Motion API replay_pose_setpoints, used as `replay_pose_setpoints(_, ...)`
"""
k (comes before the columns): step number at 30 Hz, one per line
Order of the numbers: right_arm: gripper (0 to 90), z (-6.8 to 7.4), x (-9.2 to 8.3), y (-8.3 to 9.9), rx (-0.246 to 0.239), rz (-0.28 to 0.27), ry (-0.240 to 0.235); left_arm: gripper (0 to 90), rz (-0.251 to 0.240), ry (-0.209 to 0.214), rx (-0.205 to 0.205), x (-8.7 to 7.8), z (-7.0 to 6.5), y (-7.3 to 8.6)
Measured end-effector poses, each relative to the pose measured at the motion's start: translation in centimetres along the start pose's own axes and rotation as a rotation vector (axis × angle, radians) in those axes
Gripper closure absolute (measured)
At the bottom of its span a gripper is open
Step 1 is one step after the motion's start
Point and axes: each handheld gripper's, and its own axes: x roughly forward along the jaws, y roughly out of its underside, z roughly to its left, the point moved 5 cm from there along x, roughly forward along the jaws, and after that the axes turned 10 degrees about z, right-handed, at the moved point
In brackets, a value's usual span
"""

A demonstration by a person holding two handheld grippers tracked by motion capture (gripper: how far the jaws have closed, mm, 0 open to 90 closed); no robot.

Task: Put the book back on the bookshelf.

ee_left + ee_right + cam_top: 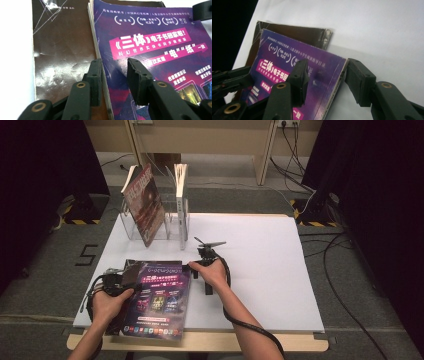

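A purple-covered book [157, 300] lies at the front left of the table, on top of a dark brown book [131, 266]. My left gripper [125, 281] sits at the purple book's left edge. In the left gripper view its jaws [113, 63] stand open astride that edge: one over the brown book [62, 50], the other over the purple cover [155, 50]. My right gripper [200, 279] is at the book's far right corner. Its jaws [324, 68] are open, one above the purple cover [287, 62] and one over the white table beside the edge. The brown book [307, 35] peeks out behind.
A clear acrylic book stand [150, 227] stands at the back left with a red-brown book [145, 202] leaning in it and a white book [181, 195] upright. The white tabletop [260, 270] is bare to the right. Cables trail on the floor at the right.
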Motion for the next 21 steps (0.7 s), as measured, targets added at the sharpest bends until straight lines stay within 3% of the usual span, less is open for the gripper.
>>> replay_pose_setpoints(1, 55.8, 0.1, 0.1, 0.2, 0.008, 0.021, -0.027, 64.9, 0.001, 0.001, 0.0, 0.0, 0.0, 0.0)
replay_pose_setpoints(9, 62.7, 0.5, 0.0, 0.5, -0.017, 0.051, -0.019, 64.8, 0.003, 0.004, 0.001, 0.0, 0.1, 0.0)
replay_pose_setpoints(18, 79.6, 1.5, -1.9, 0.1, 0.006, 0.037, -0.141, 64.0, -0.002, 0.033, -0.005, -0.4, 0.3, -0.1)
replay_pose_setpoints(21, 80.4, 2.3, -2.4, -0.1, -0.013, 0.022, -0.143, 61.9, -0.02, 0.034, -0.005, -0.8, 0.1, -0.3)
